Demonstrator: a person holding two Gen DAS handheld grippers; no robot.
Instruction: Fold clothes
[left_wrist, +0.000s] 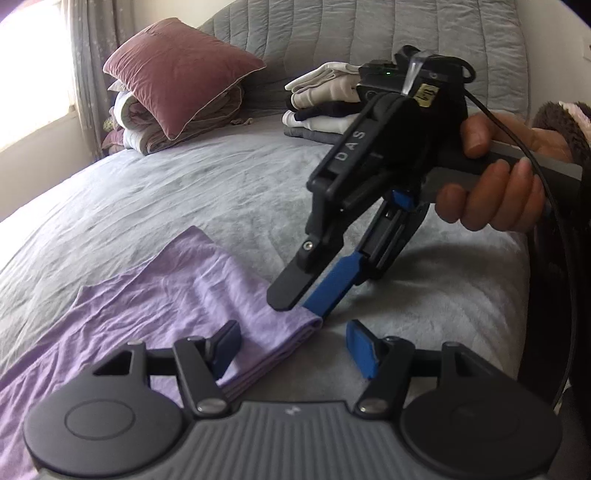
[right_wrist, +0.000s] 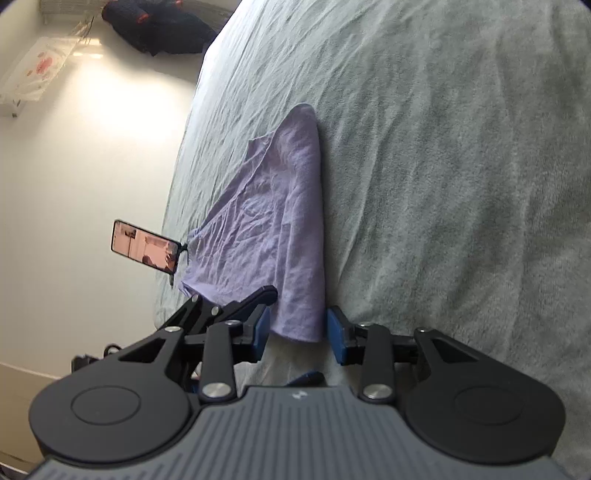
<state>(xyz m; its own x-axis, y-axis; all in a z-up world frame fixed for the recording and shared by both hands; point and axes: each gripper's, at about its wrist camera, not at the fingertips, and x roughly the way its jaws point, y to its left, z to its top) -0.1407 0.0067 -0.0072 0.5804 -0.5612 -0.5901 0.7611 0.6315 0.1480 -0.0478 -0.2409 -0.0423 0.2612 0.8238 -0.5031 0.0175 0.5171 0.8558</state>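
Note:
A lilac cloth (left_wrist: 177, 295) lies folded in layers on the grey bed (left_wrist: 147, 199), with its near corner pointing towards both grippers. My left gripper (left_wrist: 293, 347) is open, and that folded corner sits in the gap between its fingers. A hand (left_wrist: 495, 192) holds my right gripper (left_wrist: 297, 306), which comes down from the right. Its black fingertip rests on the corner and its blue one is at the cloth's edge. In the right wrist view the right gripper (right_wrist: 299, 332) is open and straddles the corner of the cloth (right_wrist: 266, 221).
A stack of folded clothes (left_wrist: 325, 107) sits at the head of the bed by the quilted headboard (left_wrist: 369, 29). A maroon pillow (left_wrist: 181, 74) leans on rolled blankets (left_wrist: 136, 125). A phone on a holder (right_wrist: 144, 247) stands by the bed's edge above the pale floor (right_wrist: 92, 147).

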